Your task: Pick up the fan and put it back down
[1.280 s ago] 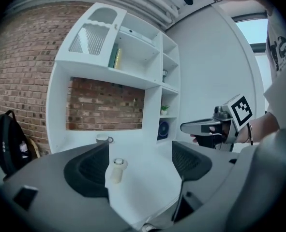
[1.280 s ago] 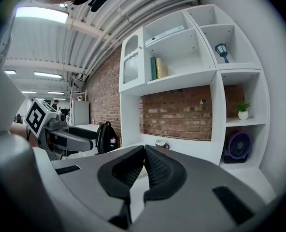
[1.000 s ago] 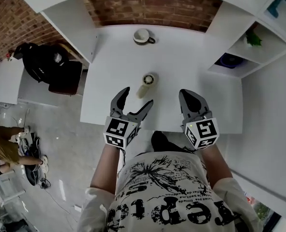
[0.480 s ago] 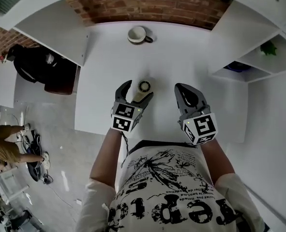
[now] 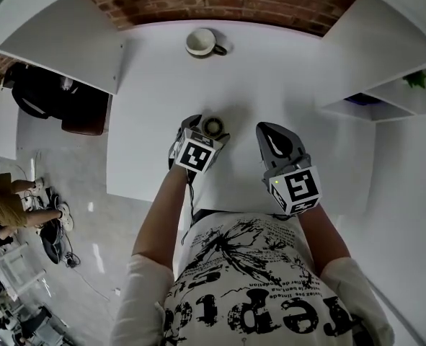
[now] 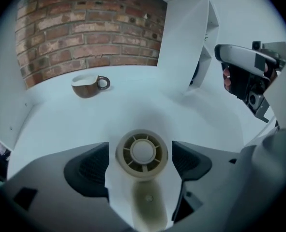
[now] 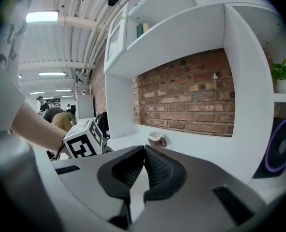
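Your left gripper (image 5: pixel 204 130) has moved forward since a second ago, its spread jaws now flanking the small cream round-headed plastic fan (image 6: pixel 142 152) resting on the white table (image 5: pixel 292 85), so clamping, lifting and setting down remain, while your right gripper (image 5: pixel 273 140) waits, jaws together and empty.

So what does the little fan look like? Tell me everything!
The fan is small and cream-coloured, plastic by the look of it. Its round head has a spoked grille around a smooth hub, and its handle points back toward the person. It lies on the white table, grille up, between the open jaws of the left gripper, which seem not to squeeze it yet.
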`<action>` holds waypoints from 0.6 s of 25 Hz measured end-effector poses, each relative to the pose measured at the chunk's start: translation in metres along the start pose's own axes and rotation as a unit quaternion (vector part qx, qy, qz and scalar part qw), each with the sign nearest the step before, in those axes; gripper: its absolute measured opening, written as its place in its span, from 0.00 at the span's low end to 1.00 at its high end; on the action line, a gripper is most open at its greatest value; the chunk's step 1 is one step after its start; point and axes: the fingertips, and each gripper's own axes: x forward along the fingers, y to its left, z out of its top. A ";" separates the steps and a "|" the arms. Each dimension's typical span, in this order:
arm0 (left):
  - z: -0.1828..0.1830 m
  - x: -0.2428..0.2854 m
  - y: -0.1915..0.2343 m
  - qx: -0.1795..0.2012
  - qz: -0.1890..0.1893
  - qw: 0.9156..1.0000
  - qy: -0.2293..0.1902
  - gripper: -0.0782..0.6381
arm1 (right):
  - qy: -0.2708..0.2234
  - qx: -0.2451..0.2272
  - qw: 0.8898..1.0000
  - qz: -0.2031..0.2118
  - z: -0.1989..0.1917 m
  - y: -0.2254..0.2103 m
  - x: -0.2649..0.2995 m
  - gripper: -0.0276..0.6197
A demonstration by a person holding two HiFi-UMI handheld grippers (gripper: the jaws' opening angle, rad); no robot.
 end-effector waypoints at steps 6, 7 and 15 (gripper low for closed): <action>-0.006 0.023 -0.001 0.000 -0.016 0.999 0.046 0.65 | 0.011 0.005 1.000 0.006 -0.008 -0.007 0.012 0.07; -0.008 0.026 -0.001 0.001 -0.016 0.998 0.056 0.65 | 0.013 0.006 1.000 0.006 -0.010 -0.009 0.013 0.07; -0.009 0.030 0.005 0.014 -0.005 0.997 0.078 0.65 | 0.023 0.008 1.000 -0.007 -0.013 -0.019 0.016 0.07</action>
